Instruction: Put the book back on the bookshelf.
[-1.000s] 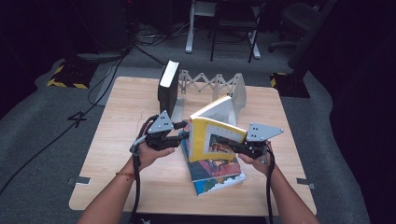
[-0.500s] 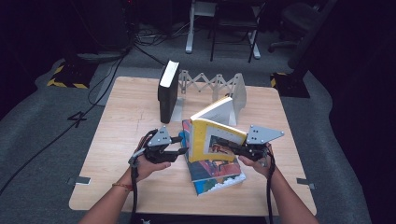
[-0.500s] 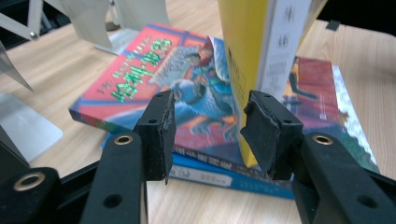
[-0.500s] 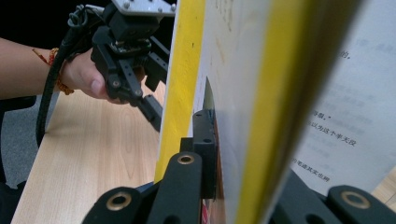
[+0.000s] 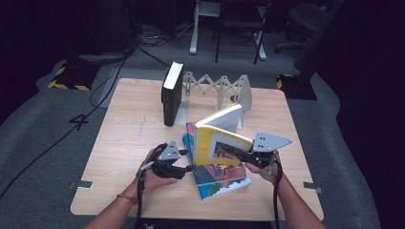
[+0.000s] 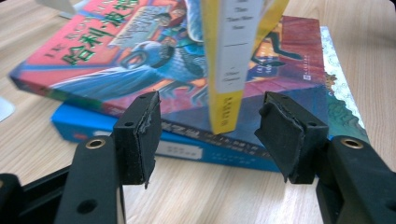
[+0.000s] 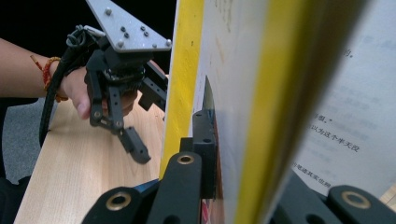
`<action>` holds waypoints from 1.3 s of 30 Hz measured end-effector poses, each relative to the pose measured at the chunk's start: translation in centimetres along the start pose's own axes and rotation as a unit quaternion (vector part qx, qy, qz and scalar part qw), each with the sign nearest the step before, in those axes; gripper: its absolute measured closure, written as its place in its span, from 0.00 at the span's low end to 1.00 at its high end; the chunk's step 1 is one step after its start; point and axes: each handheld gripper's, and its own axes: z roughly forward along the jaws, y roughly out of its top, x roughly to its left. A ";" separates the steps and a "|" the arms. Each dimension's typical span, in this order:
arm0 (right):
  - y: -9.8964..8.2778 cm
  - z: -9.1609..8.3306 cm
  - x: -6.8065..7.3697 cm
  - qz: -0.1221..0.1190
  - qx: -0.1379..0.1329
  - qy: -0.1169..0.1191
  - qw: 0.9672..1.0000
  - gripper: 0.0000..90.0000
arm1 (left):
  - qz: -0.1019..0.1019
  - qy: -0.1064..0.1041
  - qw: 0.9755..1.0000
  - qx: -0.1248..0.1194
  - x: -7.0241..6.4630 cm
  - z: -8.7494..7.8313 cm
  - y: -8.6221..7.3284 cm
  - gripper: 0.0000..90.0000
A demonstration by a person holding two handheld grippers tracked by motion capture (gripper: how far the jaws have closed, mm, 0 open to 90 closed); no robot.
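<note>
A yellow book [image 5: 220,139] stands upright and half open on a stack of two flat books [image 5: 220,180], a red picture-cover one [image 6: 116,51] on a blue one [image 6: 187,148]. My right gripper [image 5: 238,153] is shut on the yellow book's cover and pages [image 7: 219,93] and holds it up from the right. Low at the left of the stack, my left gripper [image 5: 190,168] is open, and its jaws have just been opening. In the left gripper view its pads [image 6: 140,133] flank the yellow spine [image 6: 229,65] without touching it. The left gripper [image 7: 133,144] hangs just above the table.
A black book [image 5: 171,93] stands upright at the left end of a white folding rack [image 5: 217,88] at the back of the wooden table [image 5: 129,138]. Cables run across the grey floor to the left. Chair and desk legs stand beyond the far edge.
My left gripper has sunk from beside the yellow book to just above the table, nearer the person, and its jaws stand wider. The right gripper and the yellow book have kept still.
</note>
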 end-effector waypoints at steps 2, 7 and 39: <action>0.0 -0.1 0.1 -0.001 -0.001 -0.002 1.000 0.96 | -0.001 0.001 1.000 -0.003 -0.3 0.4 0.3 0.41; -0.2 -0.3 0.6 -0.004 -0.002 -0.008 1.000 0.95 | 0.003 0.000 1.000 -0.025 -0.8 1.3 1.5 0.44; -3.1 -3.1 -1.5 0.060 0.022 -0.128 0.990 0.43 | 0.027 -0.023 0.995 -0.093 -1.6 1.4 4.5 0.81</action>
